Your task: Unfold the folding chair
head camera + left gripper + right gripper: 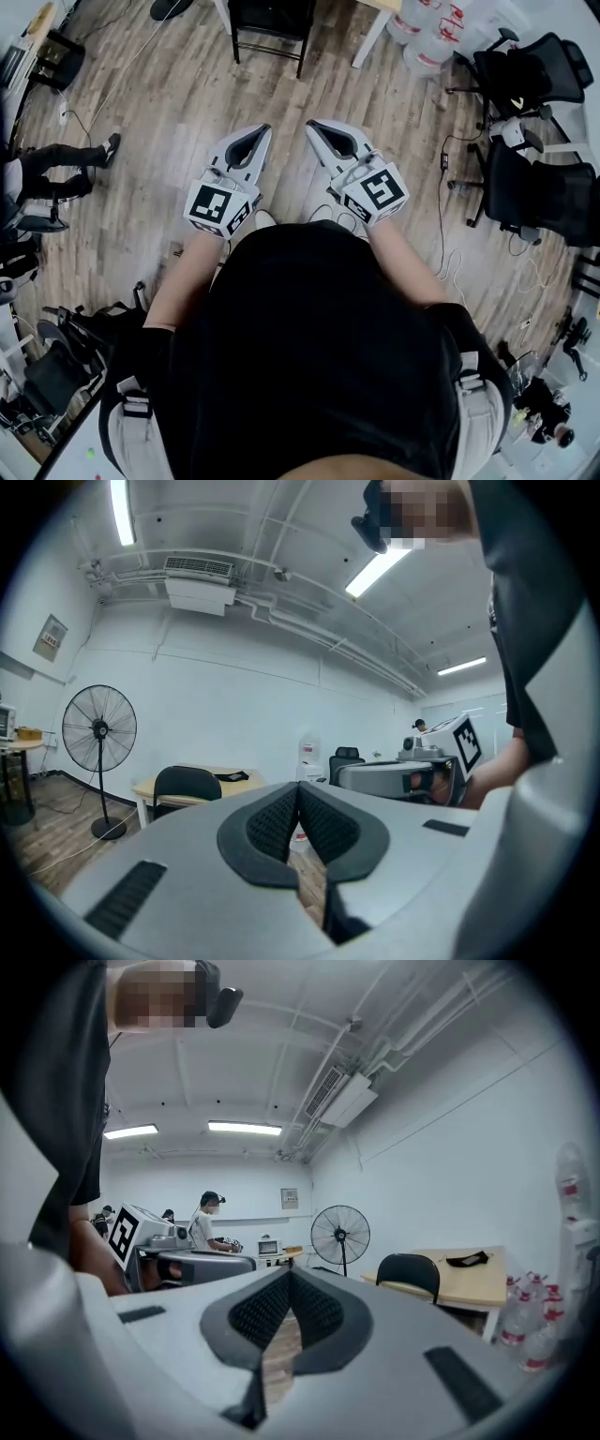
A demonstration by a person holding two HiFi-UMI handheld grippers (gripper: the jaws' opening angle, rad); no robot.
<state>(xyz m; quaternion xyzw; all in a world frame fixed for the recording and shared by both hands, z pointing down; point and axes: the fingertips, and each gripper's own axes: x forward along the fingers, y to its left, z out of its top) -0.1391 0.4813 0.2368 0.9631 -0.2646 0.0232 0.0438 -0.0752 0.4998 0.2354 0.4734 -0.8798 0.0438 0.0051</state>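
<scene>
A black chair (270,23) stands on the wood floor ahead of me, next to a light table (380,11); its seat is level and its legs are spread. It also shows in the left gripper view as the chair (187,785) and in the right gripper view as the chair (409,1275). My left gripper (262,130) and right gripper (314,125) are held side by side in front of my body, well short of the chair. Both point level with jaws shut and nothing between them, as seen at the left gripper (299,787) and the right gripper (289,1273).
Black office chairs (534,141) stand at the right, with water bottles (427,28) near the table. Cables (450,253) lie on the floor. A seated person's legs (61,159) reach in from the left. A standing fan (98,752) is beside the table.
</scene>
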